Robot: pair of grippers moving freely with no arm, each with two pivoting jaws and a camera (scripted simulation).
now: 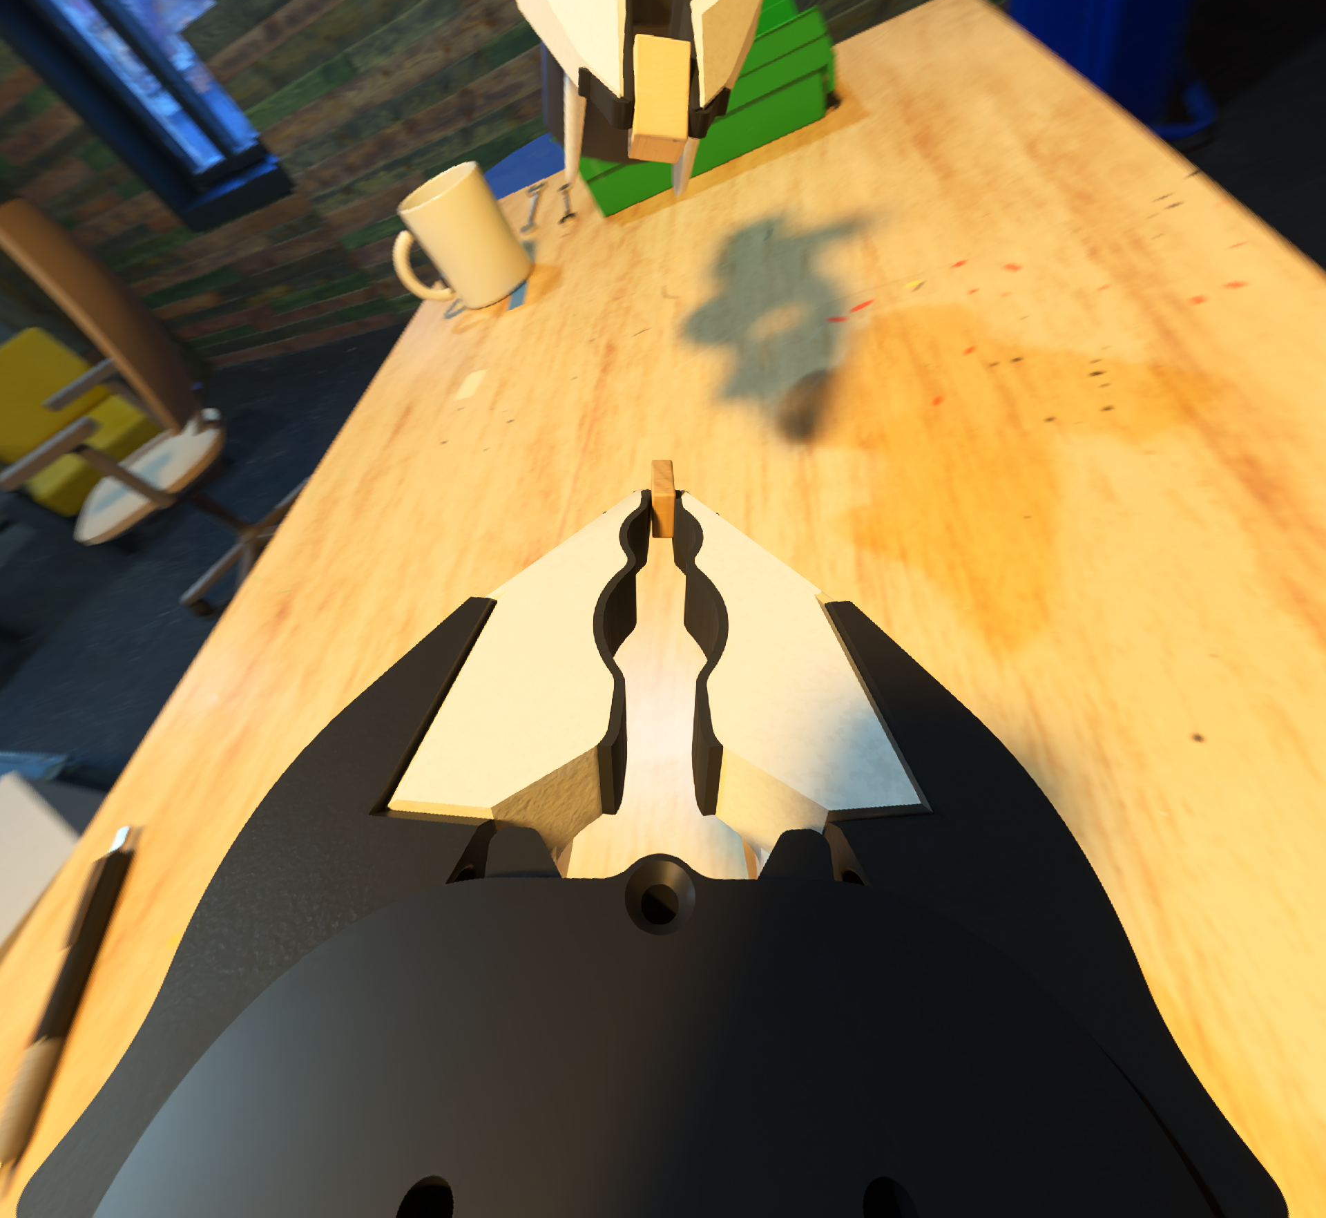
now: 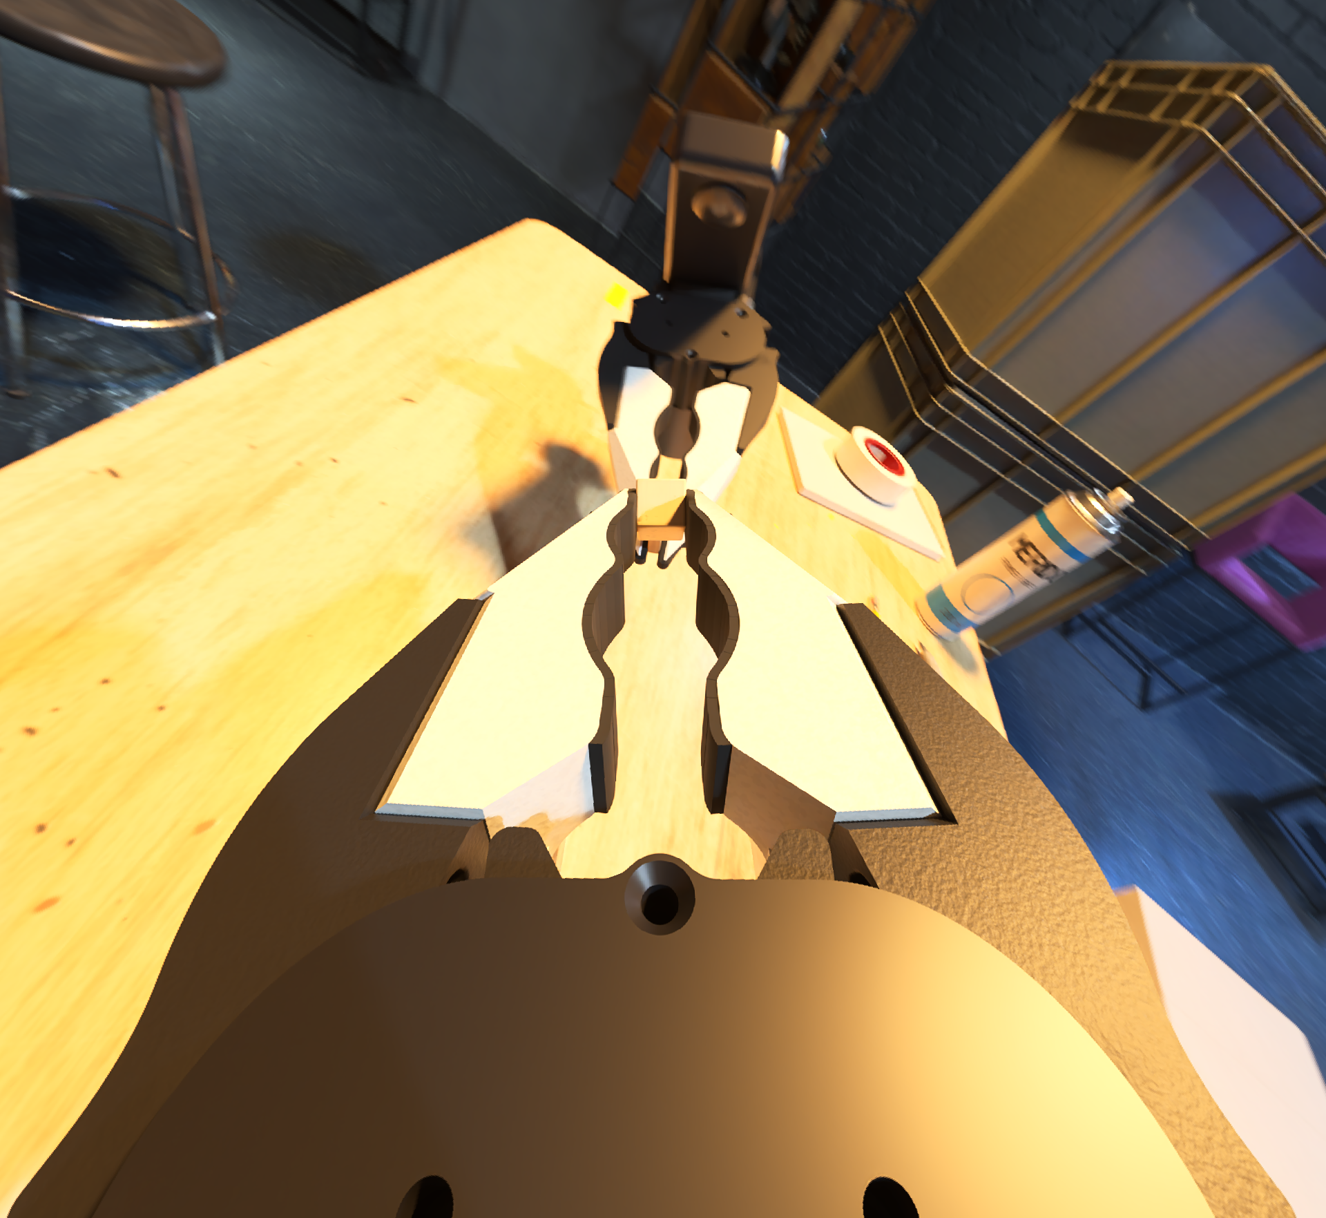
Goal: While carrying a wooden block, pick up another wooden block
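Both blocks appear to be off the bench (image 1: 933, 537) already, so the pick-up step looks done and what remains is, I judge, carrying the pair without a slip. The left gripper (image 1: 661, 502) is clenched on a thin wooden block (image 1: 661, 498) pinched at the very fingertips, above bare bench. The right gripper (image 2: 660, 509) is likewise clamped on a second wooden block (image 2: 659, 505), which in the left wrist view hangs lengthwise between its fingers, in front of the green box (image 1: 782, 78).

Taking the green box as the landmark: the cream mug (image 1: 463, 236) stands to its left near the bench edge, two small metal tools (image 1: 549, 204) lie between mug and box, and the broad middle of the bench on the near side of the box is free. That is the safest room for any move. The two grippers face each other closely, so the next move calls for keeping them apart and level. The left block's shallow hold looks the likelier one to slip.
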